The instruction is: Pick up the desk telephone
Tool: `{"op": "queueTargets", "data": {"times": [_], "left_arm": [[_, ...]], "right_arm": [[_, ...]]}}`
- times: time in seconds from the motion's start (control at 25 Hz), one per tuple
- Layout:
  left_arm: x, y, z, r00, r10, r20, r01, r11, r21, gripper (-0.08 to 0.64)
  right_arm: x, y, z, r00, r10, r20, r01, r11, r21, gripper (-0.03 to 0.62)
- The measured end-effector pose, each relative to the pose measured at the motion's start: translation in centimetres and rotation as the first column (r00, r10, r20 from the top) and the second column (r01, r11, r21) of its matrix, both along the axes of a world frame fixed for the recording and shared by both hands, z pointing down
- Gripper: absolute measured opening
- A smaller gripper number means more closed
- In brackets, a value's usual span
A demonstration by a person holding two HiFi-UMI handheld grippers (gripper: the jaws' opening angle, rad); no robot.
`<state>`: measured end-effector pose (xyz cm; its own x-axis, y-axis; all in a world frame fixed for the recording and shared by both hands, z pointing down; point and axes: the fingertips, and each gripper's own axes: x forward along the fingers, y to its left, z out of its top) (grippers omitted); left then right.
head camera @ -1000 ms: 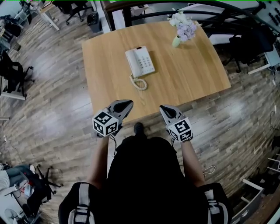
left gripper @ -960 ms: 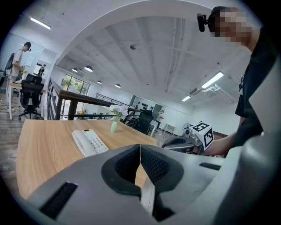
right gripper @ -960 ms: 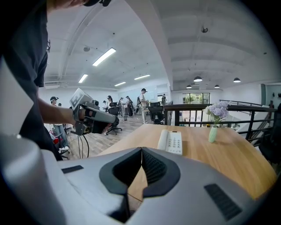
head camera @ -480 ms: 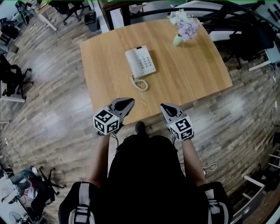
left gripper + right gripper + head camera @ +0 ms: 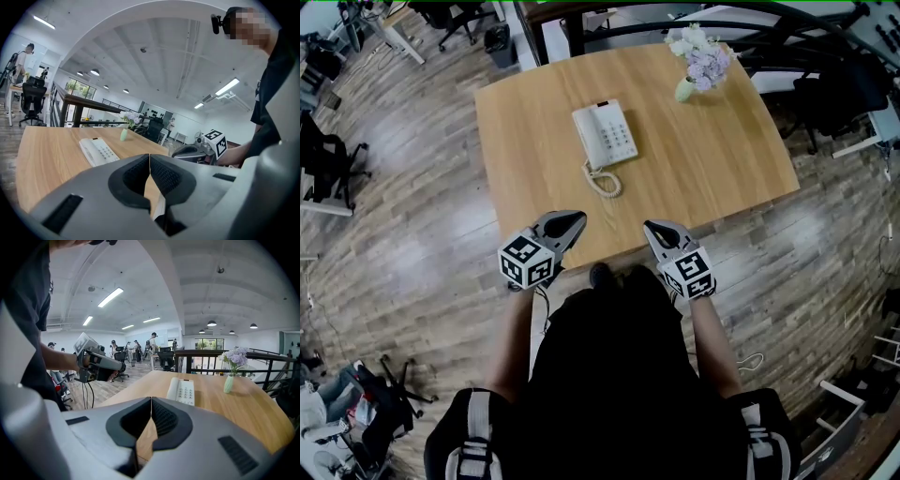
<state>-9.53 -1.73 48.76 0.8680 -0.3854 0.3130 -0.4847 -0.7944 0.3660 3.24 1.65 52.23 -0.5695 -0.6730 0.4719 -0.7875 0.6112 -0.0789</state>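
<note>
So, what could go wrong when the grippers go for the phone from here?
1. The left gripper and the right gripper are both shut, at the table's near edge. If they do not open first, they would probably push the phone across the table instead of gripping it.
2. The coiled cord lies at the phone's near end, toward the grippers. A jaw could snag it on the way in.
</note>
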Motion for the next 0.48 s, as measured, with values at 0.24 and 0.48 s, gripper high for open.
{"op": "queueTargets", "data": {"times": [0.24, 0.48], "left_arm": [[-0.1, -0.6, 0.1, 1.0, -0.01, 0.006, 0.01, 1.0, -0.006, 0.023], [-0.3, -2.4, 0.6, 0.999, -0.046, 0.018, 0.046, 0.999, -0.014, 0.023]], "right_arm": [[0.1, -0.7, 0.4, 1.0, -0.012, -0.005, 0.012, 1.0, -0.01, 0.025], [0.6, -3.0, 1.1, 0.999, -0.041, -0.007, 0.04, 0.999, -0.024, 0.025]]}}
